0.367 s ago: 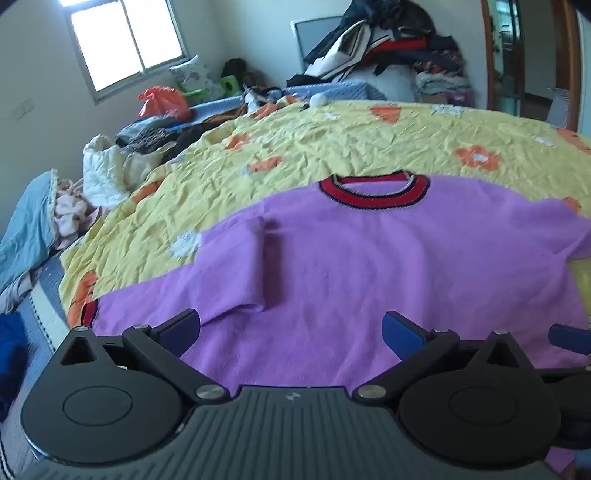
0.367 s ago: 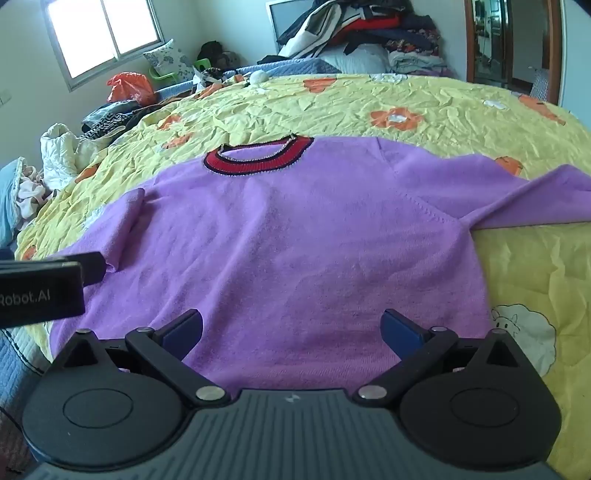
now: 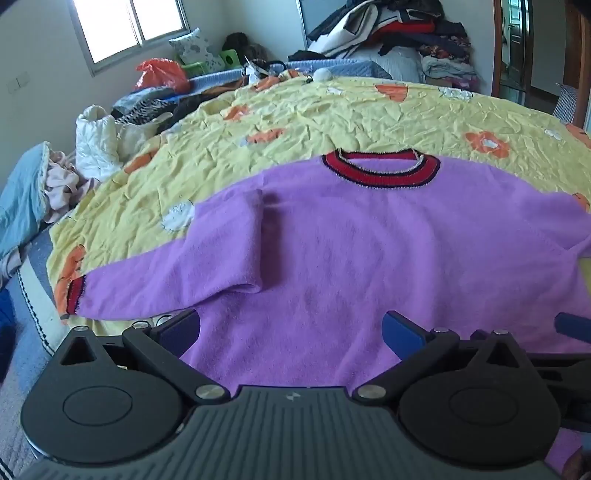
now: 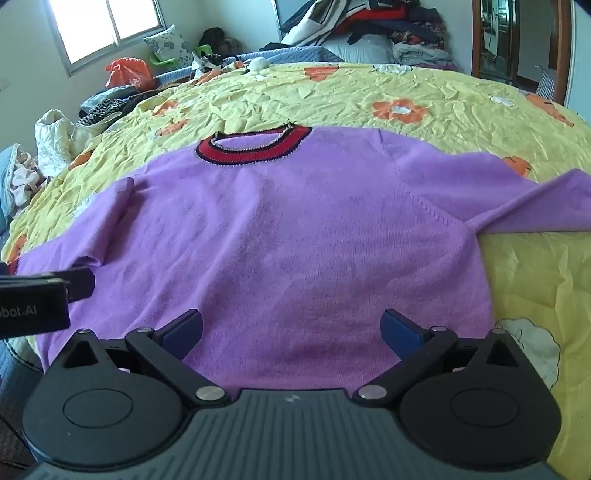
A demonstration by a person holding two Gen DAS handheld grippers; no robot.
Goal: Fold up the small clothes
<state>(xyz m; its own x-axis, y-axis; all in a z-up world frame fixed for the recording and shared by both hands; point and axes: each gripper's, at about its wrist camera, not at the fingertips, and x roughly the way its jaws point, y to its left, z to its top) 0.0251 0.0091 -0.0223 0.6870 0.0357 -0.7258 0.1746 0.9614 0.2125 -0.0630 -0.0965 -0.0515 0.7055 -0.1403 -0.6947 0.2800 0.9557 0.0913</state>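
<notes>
A lived-in home bedroom: ahead of the fingers lies a bed (image 3: 332, 122) under a yellow flowered sheet, with heaped clothes (image 3: 399, 29) beyond and a window (image 3: 129, 29) far left.

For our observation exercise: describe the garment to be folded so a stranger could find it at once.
Start at the bed with the yellow flowered quilt. Spread flat on its near part, neck away from the camera, lies a sweater. Unlike the heaped clothes behind, it is plain purple with a red collar.
</notes>
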